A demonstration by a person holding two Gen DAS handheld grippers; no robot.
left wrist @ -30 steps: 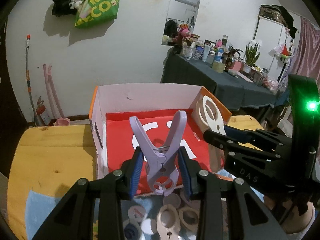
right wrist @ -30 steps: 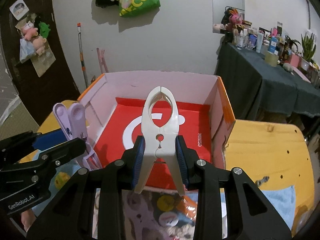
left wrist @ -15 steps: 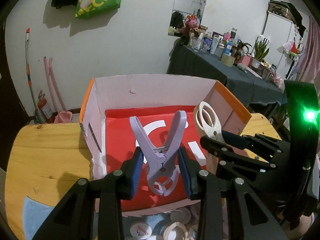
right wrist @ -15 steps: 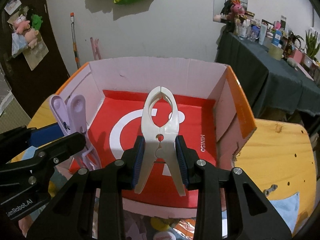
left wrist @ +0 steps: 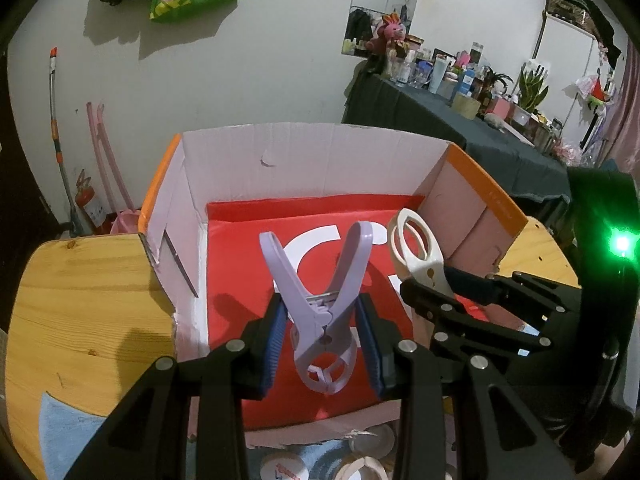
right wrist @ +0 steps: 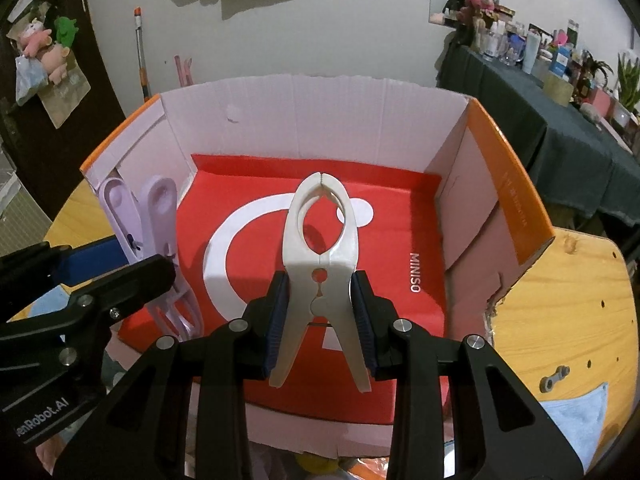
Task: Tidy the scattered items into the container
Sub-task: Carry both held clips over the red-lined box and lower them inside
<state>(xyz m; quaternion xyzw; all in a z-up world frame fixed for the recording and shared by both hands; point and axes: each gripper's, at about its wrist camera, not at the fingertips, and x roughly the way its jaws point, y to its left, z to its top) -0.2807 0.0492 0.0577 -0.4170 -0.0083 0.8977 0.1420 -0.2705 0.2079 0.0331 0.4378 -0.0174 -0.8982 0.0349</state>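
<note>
Both tongs, left (left wrist: 326, 330) clamping a purple clip (left wrist: 322, 308) and right (right wrist: 320, 312) a white clip (right wrist: 320, 276), are sinking over the box (right wrist: 508, 184), likely needing release next.

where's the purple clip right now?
The purple clip is clamped in the left gripper, held above the red bag lining the cardboard box. In the right wrist view it sits left of the white clip.

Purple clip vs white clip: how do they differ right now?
The purple clip, in the left gripper, is pale purple, its far arms splayed in a V. The white clip, in the right gripper, is cream, its far tips meeting around an oval hole. Both are held above the box.
</note>
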